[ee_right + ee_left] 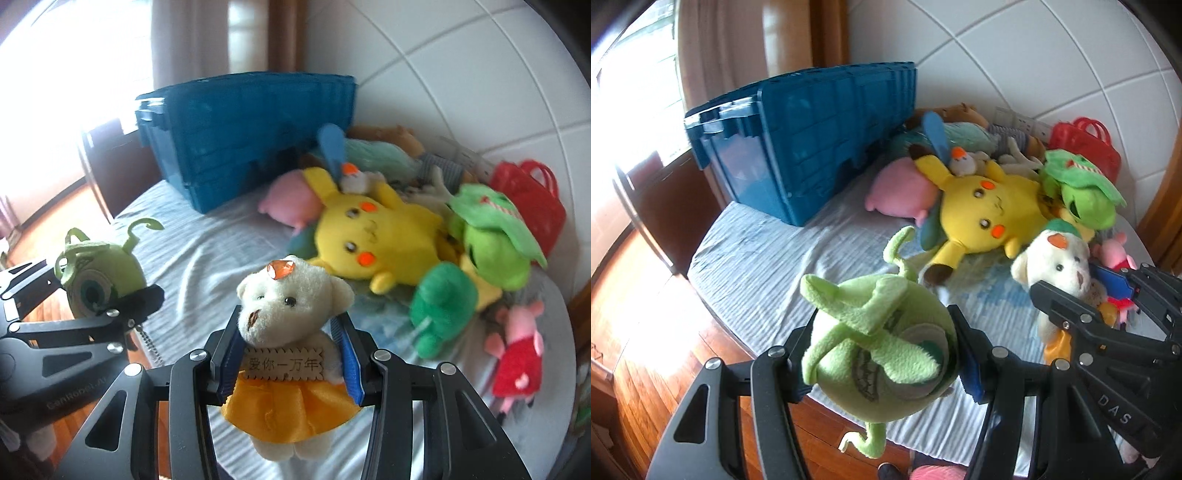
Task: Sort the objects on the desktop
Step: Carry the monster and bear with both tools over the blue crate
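Note:
My left gripper [886, 354] is shut on a round green one-eyed monster plush [882, 347] and holds it above the table's front edge; the plush also shows in the right wrist view [99, 277]. My right gripper [286, 350] is shut on a white teddy bear in an orange skirt [288, 332] and holds it above the cloth; the bear also shows in the left wrist view [1056, 266]. A pile of plush toys lies behind: a yellow Pikachu [369, 236], a pink plush [288, 199], a green frog plush [491, 236] and a pink pig in red [517, 354].
A blue plastic crate [812, 136] stands at the back left on the striped cloth [768, 258] that covers the table. A red basket [532, 199] sits at the back right by the white tiled wall. Wooden floor lies to the left.

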